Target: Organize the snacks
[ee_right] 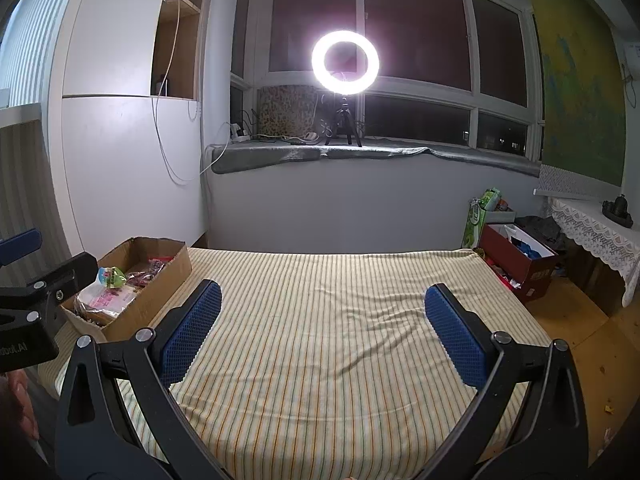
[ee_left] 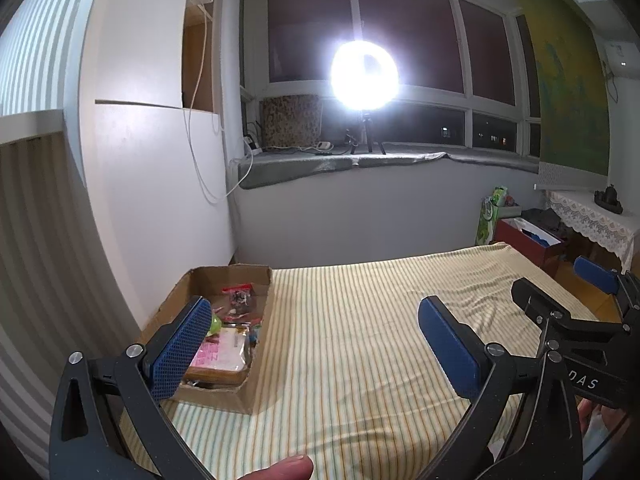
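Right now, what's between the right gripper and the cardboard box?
Only bare striped bedsheet. In the right wrist view, the open right gripper sits right of the cardboard box with nothing between them. The snacks are all inside the box.

White letters "DAS" stood on the black body of the right gripper (ee_left: 592, 280), and the left gripper (ee_right: 24, 264) showed "bot.AI" on its black body at the near left.

Matt cardboard box (ee_right: 160, 280), glossy plastic snack packets (ee_right: 108, 300), striped woven cloth (ee_right: 320, 340).
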`<action>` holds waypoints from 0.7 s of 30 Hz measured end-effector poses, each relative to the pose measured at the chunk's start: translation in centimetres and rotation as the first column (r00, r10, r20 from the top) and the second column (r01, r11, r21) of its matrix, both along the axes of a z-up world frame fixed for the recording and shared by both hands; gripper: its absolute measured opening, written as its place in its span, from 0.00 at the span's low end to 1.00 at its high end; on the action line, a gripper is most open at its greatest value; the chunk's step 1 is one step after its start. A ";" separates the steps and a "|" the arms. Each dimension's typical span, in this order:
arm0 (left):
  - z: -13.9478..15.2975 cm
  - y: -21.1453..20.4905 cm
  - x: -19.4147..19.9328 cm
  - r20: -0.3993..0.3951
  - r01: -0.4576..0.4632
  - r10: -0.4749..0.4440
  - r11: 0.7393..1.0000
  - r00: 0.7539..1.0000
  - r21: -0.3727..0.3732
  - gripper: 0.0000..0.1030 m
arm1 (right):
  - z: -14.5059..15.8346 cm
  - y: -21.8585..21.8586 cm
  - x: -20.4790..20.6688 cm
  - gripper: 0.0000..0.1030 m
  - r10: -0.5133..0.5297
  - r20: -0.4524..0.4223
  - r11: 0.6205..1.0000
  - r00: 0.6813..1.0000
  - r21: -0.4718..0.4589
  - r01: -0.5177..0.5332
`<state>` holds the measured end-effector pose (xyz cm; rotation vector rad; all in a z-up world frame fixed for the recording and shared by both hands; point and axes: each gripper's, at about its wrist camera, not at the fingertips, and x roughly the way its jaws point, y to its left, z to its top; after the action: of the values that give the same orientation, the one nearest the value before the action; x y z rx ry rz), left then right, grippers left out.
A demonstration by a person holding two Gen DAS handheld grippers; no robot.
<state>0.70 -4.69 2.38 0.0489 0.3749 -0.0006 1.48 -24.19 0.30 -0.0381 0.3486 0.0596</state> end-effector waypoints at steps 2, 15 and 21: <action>0.0 -0.1 -0.1 -0.003 0.001 -0.001 1.000 1.000 0.002 0.99 | 0.0 0.0 -0.1 1.00 0.003 -0.001 1.000 1.000 0.000 -0.003; 0.1 -0.3 -0.4 -0.011 0.012 -0.013 1.000 1.000 -0.013 0.99 | -0.1 0.1 -0.2 1.00 0.002 -0.014 1.000 1.000 -0.007 -0.002; -0.1 -0.4 -0.4 -0.021 0.015 -0.015 1.000 1.000 -0.009 0.99 | -0.2 -0.1 -0.1 1.00 -0.007 -0.029 1.000 1.000 -0.012 0.007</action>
<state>0.33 -5.06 2.32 0.0427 0.3954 -0.0177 1.42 -24.30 0.05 -0.0474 0.3786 0.0513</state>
